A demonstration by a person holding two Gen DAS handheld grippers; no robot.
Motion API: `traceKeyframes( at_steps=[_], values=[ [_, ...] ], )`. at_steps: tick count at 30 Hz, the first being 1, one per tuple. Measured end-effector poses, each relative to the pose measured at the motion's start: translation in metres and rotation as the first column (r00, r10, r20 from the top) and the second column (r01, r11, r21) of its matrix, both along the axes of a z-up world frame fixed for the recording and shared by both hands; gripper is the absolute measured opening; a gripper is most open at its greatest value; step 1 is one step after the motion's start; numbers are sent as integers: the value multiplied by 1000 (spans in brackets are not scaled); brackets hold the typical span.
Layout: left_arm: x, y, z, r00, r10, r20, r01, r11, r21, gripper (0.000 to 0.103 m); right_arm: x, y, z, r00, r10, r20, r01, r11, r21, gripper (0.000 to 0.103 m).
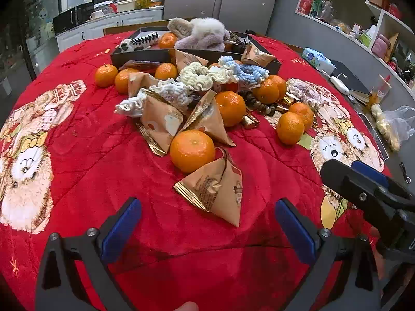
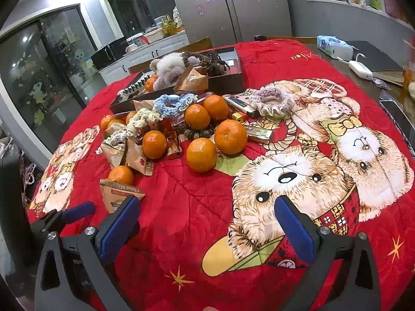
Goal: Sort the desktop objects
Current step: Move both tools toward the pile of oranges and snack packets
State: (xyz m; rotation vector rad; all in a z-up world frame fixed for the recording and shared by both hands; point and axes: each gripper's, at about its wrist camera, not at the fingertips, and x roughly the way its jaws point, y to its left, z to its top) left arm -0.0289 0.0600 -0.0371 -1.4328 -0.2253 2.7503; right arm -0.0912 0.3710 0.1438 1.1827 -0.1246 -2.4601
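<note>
Most of the sorting is left to do, as far as I can judge from here. The dark divided tray (image 1: 145,56) at twelve o'clock on the worktop already holds a little: a black claw clip (image 1: 145,40), one mandarin (image 1: 167,40), a heap of fluffy scrunchies (image 1: 205,35) and a brown snack packet (image 1: 256,54). Everything else lies loose on the red blanket (image 1: 103,155) in front of the tray, all mixed together. I count roughly ten mandarins scattered there, the nearest one (image 1: 192,150) sitting at the centre, touching the triangular snack packets around it. One such packet (image 1: 215,194) lies closest to the left tool (image 1: 207,230), at its twelve o'clock. Knitted scrunchies in cream (image 1: 202,76), blue (image 1: 246,71) and pale lilac (image 2: 272,98) drape over the pile, a bead bracelet (image 2: 194,132) sits among the fruit, and several lighters, one of them gold (image 2: 259,133), lie at about two o'clock from the heap.

Both tools are spread wide with nothing between their blue pads. The right tool (image 2: 207,230) hangs over bare blanket, with the nearest mandarin (image 2: 201,154) at its twelve o'clock.
</note>
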Motion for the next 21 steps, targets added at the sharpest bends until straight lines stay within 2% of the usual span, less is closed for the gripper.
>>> traceKeyframes(
  at_steps=[11,19,21],
  values=[
    [-8,-1,-6,1000,-21,-8,21,1000,-3,103,-11,-9,-8,1000,8,21,-8,1000,5,103],
    [-14,4,-12,998,-57,-22,56,997,-54,103,-20,-14,-14,999,6,38,-6,1000,-2,103],
    [-15,10,-15,995,-94,-22,91,991,-102,103,-23,-16,-15,999,7,40,-7,1000,-4,103]
  ],
)
